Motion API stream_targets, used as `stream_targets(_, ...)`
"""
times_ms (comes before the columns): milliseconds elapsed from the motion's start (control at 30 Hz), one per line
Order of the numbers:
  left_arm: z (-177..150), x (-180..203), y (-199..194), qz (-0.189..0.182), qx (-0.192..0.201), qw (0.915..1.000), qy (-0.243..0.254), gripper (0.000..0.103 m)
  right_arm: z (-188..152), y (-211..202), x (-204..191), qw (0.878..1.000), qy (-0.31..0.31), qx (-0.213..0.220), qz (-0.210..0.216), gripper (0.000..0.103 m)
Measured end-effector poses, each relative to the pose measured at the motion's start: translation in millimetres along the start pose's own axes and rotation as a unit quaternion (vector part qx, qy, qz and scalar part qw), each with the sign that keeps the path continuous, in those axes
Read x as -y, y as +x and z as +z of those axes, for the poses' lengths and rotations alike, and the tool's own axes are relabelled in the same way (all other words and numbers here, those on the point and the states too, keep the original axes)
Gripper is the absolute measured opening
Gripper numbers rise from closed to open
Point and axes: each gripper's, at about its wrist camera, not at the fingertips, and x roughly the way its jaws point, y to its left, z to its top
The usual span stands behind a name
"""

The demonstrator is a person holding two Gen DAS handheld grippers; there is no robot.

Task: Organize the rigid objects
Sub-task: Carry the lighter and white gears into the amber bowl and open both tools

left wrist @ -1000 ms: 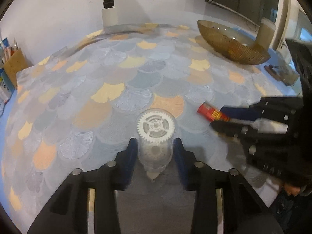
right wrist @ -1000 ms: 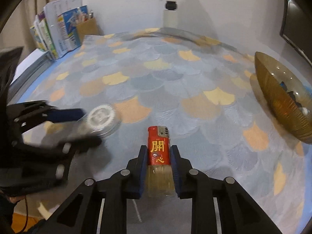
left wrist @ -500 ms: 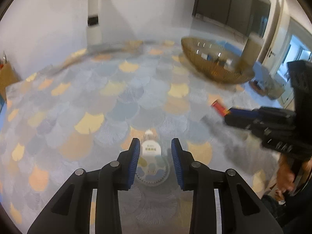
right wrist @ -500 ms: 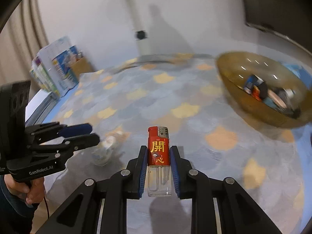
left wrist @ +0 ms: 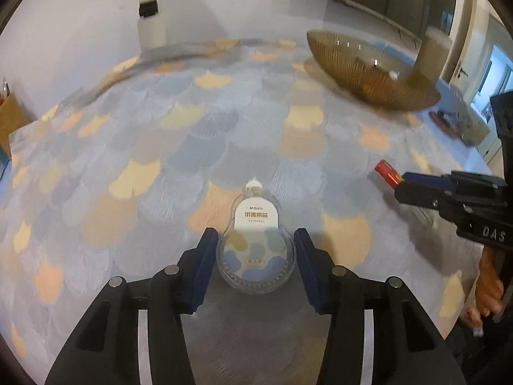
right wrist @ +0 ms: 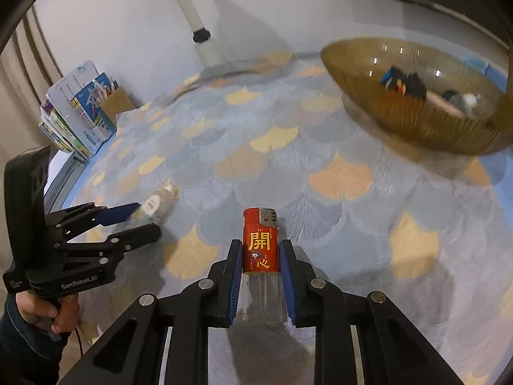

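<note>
Carry step: right gripper clamped on red lighter; left gripper jaws just widened, correction-tape refill between them, contact unclear. Next: both into amber bowl.

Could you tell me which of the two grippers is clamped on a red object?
The right gripper: its fingers pinch the red plastic lighter, whereas the left gripper straddles a clear correction-tape refill.
</note>
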Motion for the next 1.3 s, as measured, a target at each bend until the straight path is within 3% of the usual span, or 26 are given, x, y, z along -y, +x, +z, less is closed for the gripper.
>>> stream_targets(200,66.7,27.7,-35.5,-0.023,0.097,0.9945,0.033,0.046,36.7,-55.2,20.2,0.996,0.010,0.081,-0.029,0.022)
stream_targets(333,130.7,55.4,-44.5,-0.049,0.148,0.9863,0.054,0.046,70.4,-92.5,55.5,0.982,0.054,0.143,-0.112,0.022)
stream_targets(433,166.7,78.1,-31.5,-0.071,0.157,0.9824,0.073,0.046,89.2,-102.8,88.1,0.972,0.095,0.158,-0.144,0.022)
stream_targets(533,192.7,98.9,-1.9,-0.083,0.145,0.9816,0.092,0.046,108.4,-100.2,122.5,0.964,0.145,0.146,-0.170,0.022)
stream_targets(700,215.5,120.1,47.0,-0.098,0.116,0.9841,0.092,0.046,129.7,-79.8,155.8,0.961,0.178,0.123,-0.170,0.022)
stream_targets(733,219.3,122.2,53.7,-0.096,0.120,0.9841,0.090,0.051,132.6,-75.4,159.8,0.961,0.186,0.120,-0.166,0.022)
stream_targets(767,220.7,125.4,56.3,-0.094,0.126,0.9835,0.090,0.061,135.5,-68.8,164.4,0.961,0.192,0.120,-0.158,0.025)
stream_targets(800,219.4,126.1,57.4,-0.087,0.127,0.9838,0.092,0.081,136.9,-64.1,167.5,0.963,0.190,0.120,-0.149,0.033)
stream_targets(833,218.4,123.7,57.4,-0.071,0.129,0.9851,0.089,0.083,136.5,-58.5,171.1,0.964,0.194,0.110,-0.143,0.038)
stream_targets(933,209.3,111.3,47.9,-0.070,0.129,0.9858,0.082,0.083,127.6,-52.1,179.9,0.962,0.219,0.093,-0.137,0.041)
stream_targets(1033,197.1,91.3,27.8,-0.038,0.130,0.9892,0.056,0.083,114.7,-57.4,172.7,0.963,0.214,0.091,-0.137,0.044)
stream_targets(1067,192.1,86.7,19.9,-0.033,0.135,0.9891,0.049,0.083,110.3,-59.7,167.8,0.963,0.216,0.090,-0.136,0.049)
stream_targets(1167,169.6,75.0,-9.5,-0.012,0.153,0.9874,0.040,0.083,96.0,-65.4,144.5,0.963,0.224,0.099,-0.108,0.053)
stream_targets(1300,133.5,58.5,-43.5,0.043,0.158,0.9856,0.043,0.083,89.3,-67.1,92.9,0.976,0.177,0.097,-0.087,0.054)
